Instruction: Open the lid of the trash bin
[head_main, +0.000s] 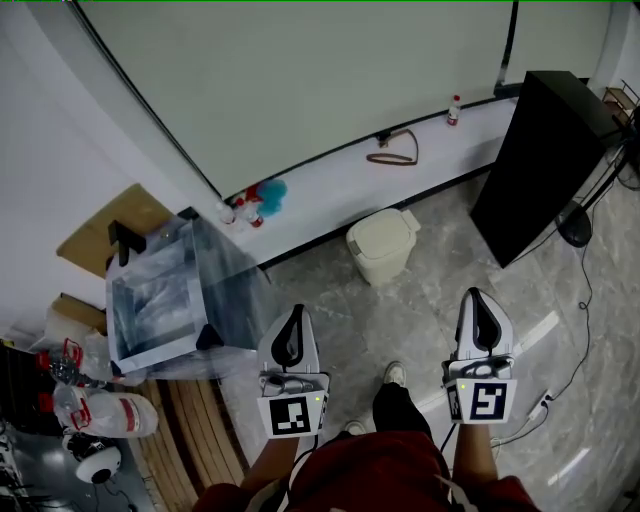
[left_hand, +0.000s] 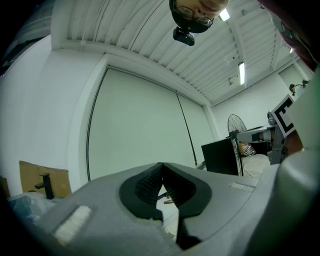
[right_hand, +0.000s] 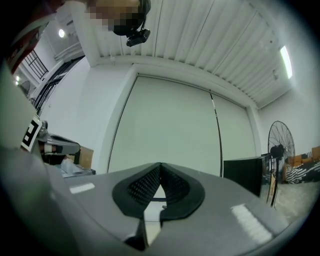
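A small cream trash bin (head_main: 381, 245) with its lid down stands on the marble floor by the white ledge. My left gripper (head_main: 292, 320) is held low in the head view, well short of the bin, jaws together with nothing between them. My right gripper (head_main: 481, 302) is to the right of the bin, also shut and empty. Both gripper views point up at the wall and ceiling, with the left gripper (left_hand: 161, 166) and the right gripper (right_hand: 160, 167) tips meeting; the bin does not show in either.
A clear plastic box (head_main: 165, 295) stands at the left over wooden slats. A black panel (head_main: 535, 160) leans at the right, with cables (head_main: 590, 290) on the floor. On the ledge (head_main: 330, 185) lie a strap (head_main: 395, 150) and a small bottle (head_main: 454, 110). The person's foot (head_main: 394, 375) is below the bin.
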